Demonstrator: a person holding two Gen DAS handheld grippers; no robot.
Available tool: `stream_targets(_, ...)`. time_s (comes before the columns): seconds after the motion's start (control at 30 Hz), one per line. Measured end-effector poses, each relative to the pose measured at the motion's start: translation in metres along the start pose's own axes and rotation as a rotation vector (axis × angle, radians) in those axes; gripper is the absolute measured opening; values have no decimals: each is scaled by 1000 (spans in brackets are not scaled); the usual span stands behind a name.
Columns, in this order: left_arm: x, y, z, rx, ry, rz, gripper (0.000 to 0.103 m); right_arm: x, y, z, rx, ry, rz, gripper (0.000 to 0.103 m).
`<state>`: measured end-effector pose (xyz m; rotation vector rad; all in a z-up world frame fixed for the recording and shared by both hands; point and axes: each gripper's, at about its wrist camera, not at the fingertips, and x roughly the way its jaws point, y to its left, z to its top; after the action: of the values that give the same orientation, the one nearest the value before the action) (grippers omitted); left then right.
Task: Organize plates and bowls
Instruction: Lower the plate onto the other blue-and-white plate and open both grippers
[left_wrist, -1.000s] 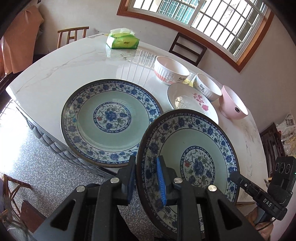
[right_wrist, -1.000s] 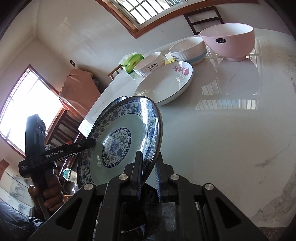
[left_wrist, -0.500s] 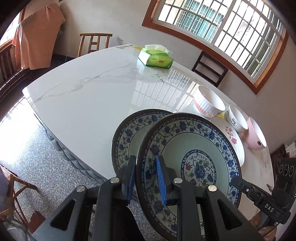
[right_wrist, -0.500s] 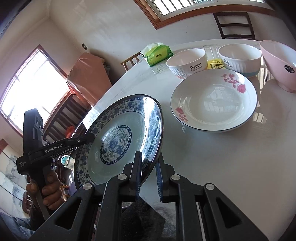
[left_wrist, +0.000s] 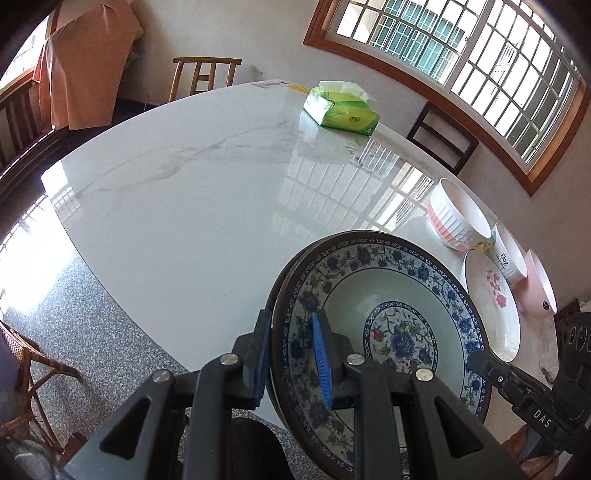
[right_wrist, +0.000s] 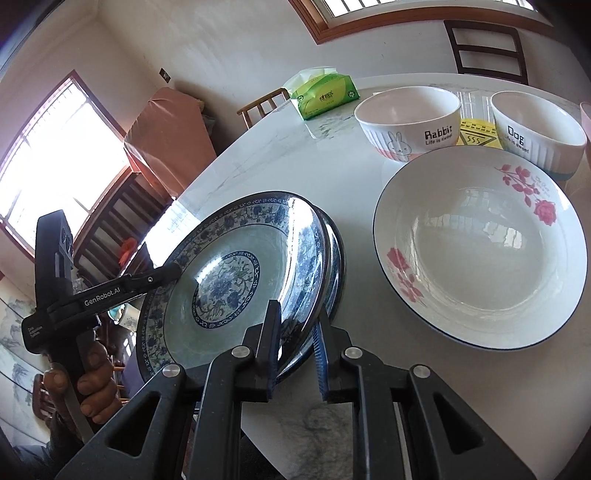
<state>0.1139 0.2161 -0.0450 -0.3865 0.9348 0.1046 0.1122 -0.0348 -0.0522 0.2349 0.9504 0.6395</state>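
Observation:
A blue-and-white floral plate (left_wrist: 388, 332) (right_wrist: 225, 280) is carried by both grippers at opposite rims. My left gripper (left_wrist: 291, 332) is shut on its near rim in the left wrist view. My right gripper (right_wrist: 297, 314) is shut on the other rim. The plate is tilted just above a matching plate (right_wrist: 337, 269) on the marble table (left_wrist: 184, 203). Only a sliver of that lower plate's rim shows. I cannot tell whether the two plates touch. A white rose plate (right_wrist: 480, 258) (left_wrist: 491, 306) lies beside them.
Behind the rose plate stand a Rabbit bowl (right_wrist: 406, 122), a Dog bowl (right_wrist: 535, 133) and a pink bowl (left_wrist: 539, 288). A green tissue pack (left_wrist: 341, 110) lies at the far side. Chairs (left_wrist: 203, 77) ring the table. A hand (right_wrist: 92, 384) holds the left gripper's handle.
Both grippers carried the held plate sideways over the matching plate on the table, which went from fully visible to almost wholly covered. The rose plate and bowls stayed put.

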Motion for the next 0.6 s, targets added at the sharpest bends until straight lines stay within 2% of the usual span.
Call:
stream_targets(0.37, 5, 2, 3, -6, -12, 9, 22, 1, 0, -1, 2, -8, -17, 17)
stream_targets(0.53, 15, 13, 0, -46, 27, -8, 24, 7, 1, -1, 1, 2, -8, 17)
stream_targets(0.6, 12, 15, -1, -51, 1, -11, 24, 8, 4, -2, -18, 0, -20, 17)
